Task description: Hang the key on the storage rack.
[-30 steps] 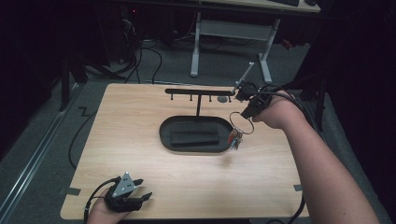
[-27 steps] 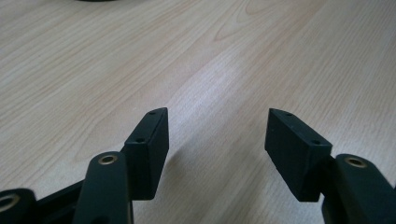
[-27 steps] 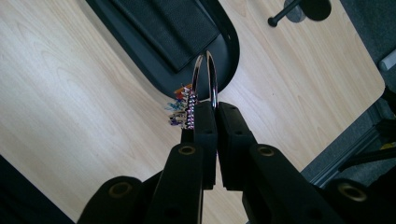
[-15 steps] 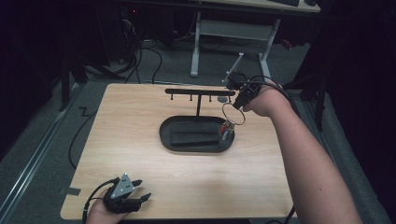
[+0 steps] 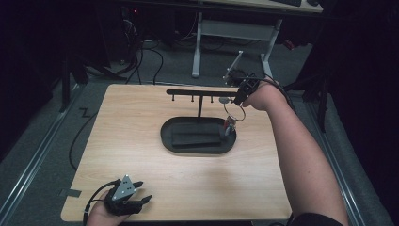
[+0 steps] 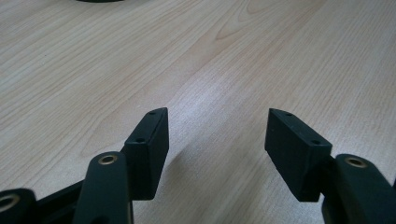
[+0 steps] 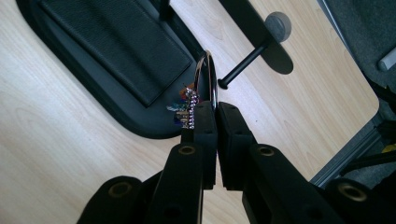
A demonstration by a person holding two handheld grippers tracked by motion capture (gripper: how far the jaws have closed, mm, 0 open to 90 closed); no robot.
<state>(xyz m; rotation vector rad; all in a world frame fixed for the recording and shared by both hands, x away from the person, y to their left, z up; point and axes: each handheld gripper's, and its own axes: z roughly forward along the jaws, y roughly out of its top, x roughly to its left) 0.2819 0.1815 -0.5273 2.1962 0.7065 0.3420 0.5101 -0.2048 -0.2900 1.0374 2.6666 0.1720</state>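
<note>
The right tongs (image 7: 215, 108) clamp a metal key ring (image 7: 209, 79) with a small colourful charm (image 7: 183, 109), held above the right end of the black oval tray (image 5: 167, 136), beside the hook rack (image 5: 197, 92). The left tongs (image 6: 215, 135) rest with jaws apart and nothing between them, low at the desk (image 5: 141, 113)'s near left edge.

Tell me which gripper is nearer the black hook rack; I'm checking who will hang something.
Right. The right gripper, shut on a key ring, is beside the hook rack at its right end; the left gripper rests open at the table's near edge.

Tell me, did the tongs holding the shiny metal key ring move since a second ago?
Yes. The right tongs carried the shiny metal key ring leftward, closer to the black hook rack.
</note>
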